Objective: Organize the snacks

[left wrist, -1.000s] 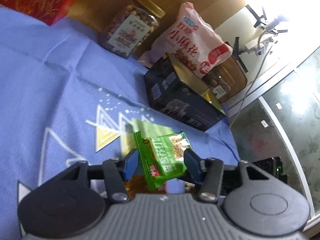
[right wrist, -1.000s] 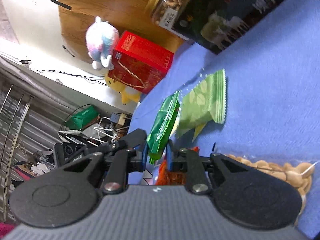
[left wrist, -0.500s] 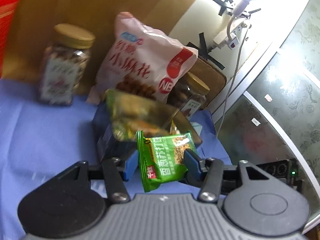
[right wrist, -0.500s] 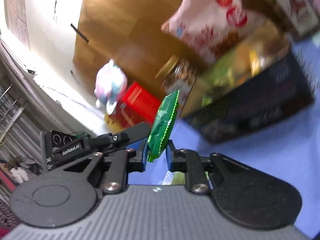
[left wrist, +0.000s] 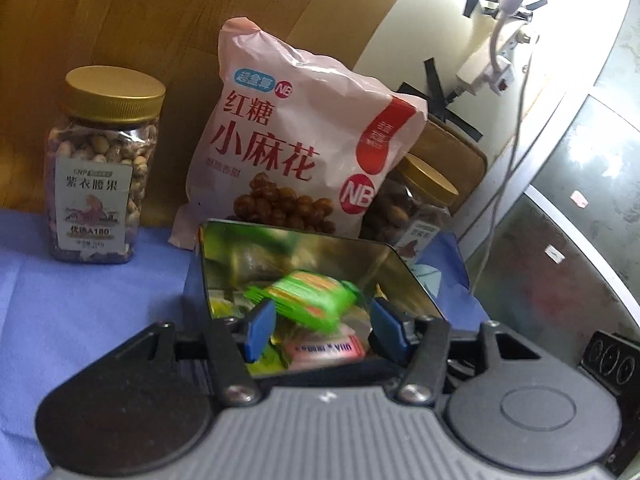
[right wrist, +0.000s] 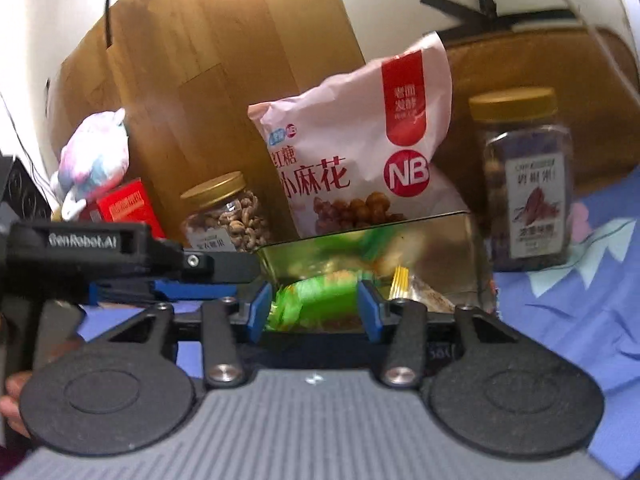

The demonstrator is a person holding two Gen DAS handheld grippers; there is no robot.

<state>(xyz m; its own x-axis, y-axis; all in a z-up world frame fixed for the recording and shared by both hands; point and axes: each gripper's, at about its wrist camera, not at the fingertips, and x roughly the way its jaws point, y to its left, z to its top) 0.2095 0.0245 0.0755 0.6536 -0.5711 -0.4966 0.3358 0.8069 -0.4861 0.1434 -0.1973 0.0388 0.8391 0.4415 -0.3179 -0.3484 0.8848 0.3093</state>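
1. Your left gripper (left wrist: pixel 318 330) hangs over the open tin (left wrist: pixel 394 258); its blue fingers (left wrist: pixel 260 326) have just been opening and stand apart, and a green snack packet (left wrist: pixel 308 296), blurred, sits between them above the tin's contents; neither pad presses on it.
2. Your right gripper (right wrist: pixel 316 306) reaches the same tin (right wrist: pixel 440 226) from the other side; its fingers (right wrist: pixel 368 310) have just been opening too; a second green packet (right wrist: pixel 320 304) lies between them, blurred, over the tin's near edge; you cannot tell from this view whether the pads touch it.
3. Inside the tin, below the left gripper, you see a pink wrapped snack (left wrist: pixel 324 350) and yellow-green wrappers; in the right wrist view an orange-edged packet (right wrist: pixel 416 288) lies in the tin's right part.
4. Behind the tin leans a pink bag of fried dough twists (left wrist: pixel 296 144), upright against the wooden panel (left wrist: pixel 160 32).
5. A nut jar with a gold lid (left wrist: pixel 102 172) stands on the blue cloth (left wrist: pixel 60 312) of the bench, left of the bag; a second gold-lidded jar (right wrist: pixel 528 184) stands at the tin's right.
6. In the right wrist view your left gripper's black body (right wrist: pixel 92 252) crosses in from the left; a plush toy (right wrist: pixel 94 160) and a red box (right wrist: pixel 128 208) sit far left.
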